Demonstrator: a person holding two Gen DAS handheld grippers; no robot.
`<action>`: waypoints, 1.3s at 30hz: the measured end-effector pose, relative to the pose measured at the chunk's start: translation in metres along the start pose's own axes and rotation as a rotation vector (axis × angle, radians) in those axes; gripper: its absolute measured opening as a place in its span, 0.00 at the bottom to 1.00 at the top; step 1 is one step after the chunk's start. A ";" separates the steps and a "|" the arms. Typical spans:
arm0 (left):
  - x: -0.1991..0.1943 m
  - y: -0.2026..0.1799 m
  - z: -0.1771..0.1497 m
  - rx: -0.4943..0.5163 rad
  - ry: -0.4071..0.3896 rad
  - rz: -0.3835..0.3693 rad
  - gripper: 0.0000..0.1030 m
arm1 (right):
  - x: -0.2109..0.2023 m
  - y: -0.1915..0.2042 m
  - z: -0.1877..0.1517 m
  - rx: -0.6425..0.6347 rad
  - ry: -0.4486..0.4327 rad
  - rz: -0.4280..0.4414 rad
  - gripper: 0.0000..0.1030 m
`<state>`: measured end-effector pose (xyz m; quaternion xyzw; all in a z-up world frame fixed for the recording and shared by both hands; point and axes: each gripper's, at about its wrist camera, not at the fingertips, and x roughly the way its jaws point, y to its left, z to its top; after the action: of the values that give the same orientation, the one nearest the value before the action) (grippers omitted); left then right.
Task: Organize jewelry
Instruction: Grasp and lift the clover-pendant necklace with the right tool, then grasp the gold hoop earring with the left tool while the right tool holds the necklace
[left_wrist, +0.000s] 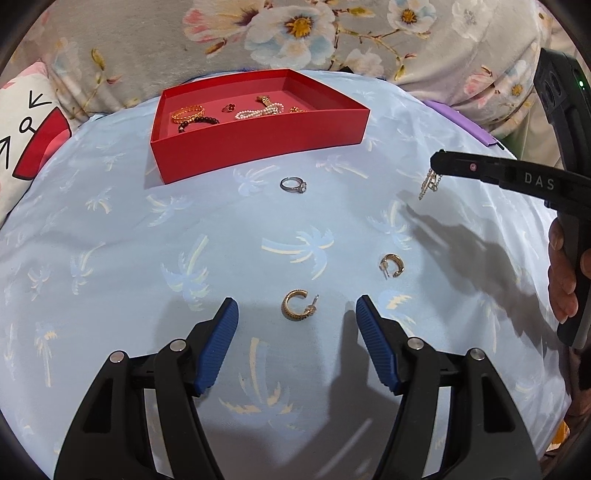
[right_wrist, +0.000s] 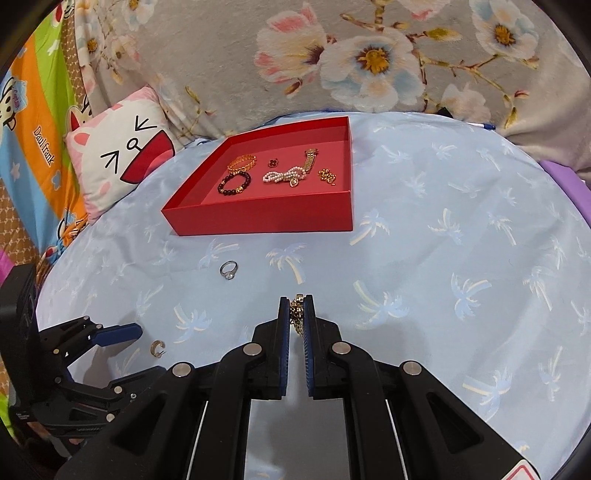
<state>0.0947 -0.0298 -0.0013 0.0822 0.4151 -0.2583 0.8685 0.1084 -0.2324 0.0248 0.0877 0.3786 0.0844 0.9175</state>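
Shallow red cardboard tray (right_wrist: 258, 218) at 12 o'clock holds gold bangle (right_wrist: 242, 161), dark bead bracelet (right_wrist: 234, 183), pearl strand (right_wrist: 284, 176) and gold watch (right_wrist: 310, 159). Right gripper (right_wrist: 296, 308), marked "DAS", pinches a gold chain earring (right_wrist: 296, 314). Left gripper (left_wrist: 297, 312) stands apart around a gold hoop earring (left_wrist: 295, 304).

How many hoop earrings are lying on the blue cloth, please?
2: one hoop between the left gripper's open fingers, the other hoop further right. None seems hidden.

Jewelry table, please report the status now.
Right gripper shut on gold chain piece, lifted. Left gripper open around hoop earring. Red tray path clear.
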 end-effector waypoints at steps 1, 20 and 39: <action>0.000 0.000 0.000 -0.002 -0.001 -0.002 0.62 | 0.000 0.000 -0.001 0.001 0.003 0.002 0.06; 0.003 -0.007 -0.001 0.040 -0.013 0.018 0.44 | 0.001 0.009 -0.006 -0.020 0.016 0.020 0.06; 0.003 -0.013 0.000 0.055 -0.016 -0.020 0.19 | 0.003 0.018 -0.010 -0.036 0.032 0.031 0.06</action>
<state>0.0893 -0.0423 -0.0030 0.1000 0.4017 -0.2787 0.8666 0.1021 -0.2133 0.0201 0.0755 0.3901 0.1068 0.9114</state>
